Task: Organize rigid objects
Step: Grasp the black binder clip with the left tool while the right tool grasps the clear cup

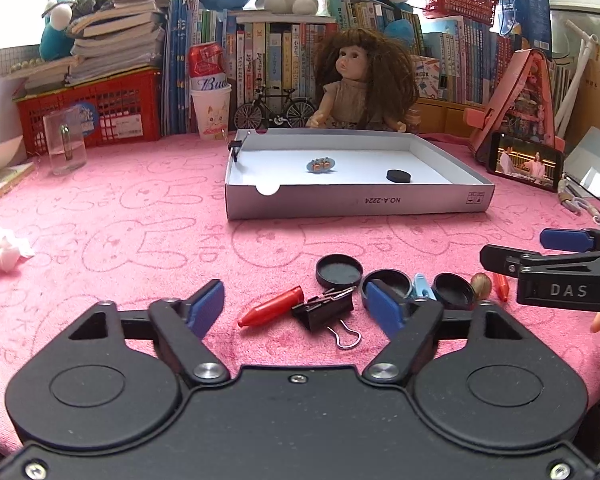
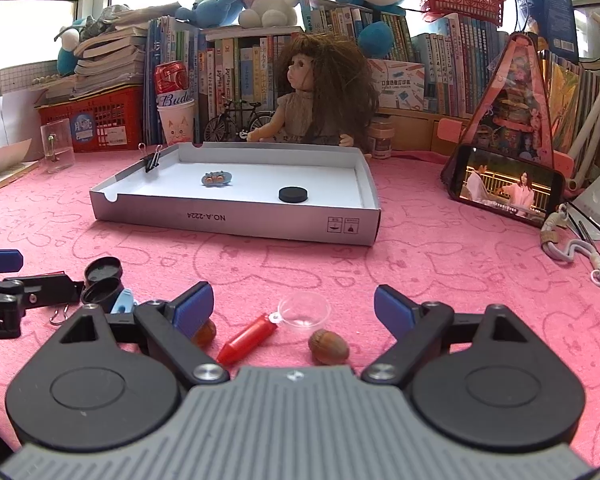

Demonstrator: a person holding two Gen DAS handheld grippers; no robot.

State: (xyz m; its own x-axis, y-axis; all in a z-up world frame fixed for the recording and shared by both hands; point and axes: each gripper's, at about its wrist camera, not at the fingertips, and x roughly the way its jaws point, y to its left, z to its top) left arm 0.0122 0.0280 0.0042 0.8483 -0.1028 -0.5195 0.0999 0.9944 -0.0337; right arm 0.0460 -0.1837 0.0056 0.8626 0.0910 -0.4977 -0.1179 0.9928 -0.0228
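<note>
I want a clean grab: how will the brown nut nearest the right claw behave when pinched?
The nut looks rounded and smooth-shelled, so it may roll or squirt sideways. It looks hard, probably not crushable. The right claw is open wide enough to straddle it.

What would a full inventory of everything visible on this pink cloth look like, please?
box lid: one, grey, centre.
black disc: one, inside lid.
blue charm: one, inside lid.
binder clips: two, black; one near, one on the lid's wall.
red caps: two, near cloth.
black lids: three, near cloth.
hazelnuts: two, brown, near.
clear cup: one, near.
doll: one, behind lid.
phone: one, right.
left gripper: open.
right gripper: open.
</note>
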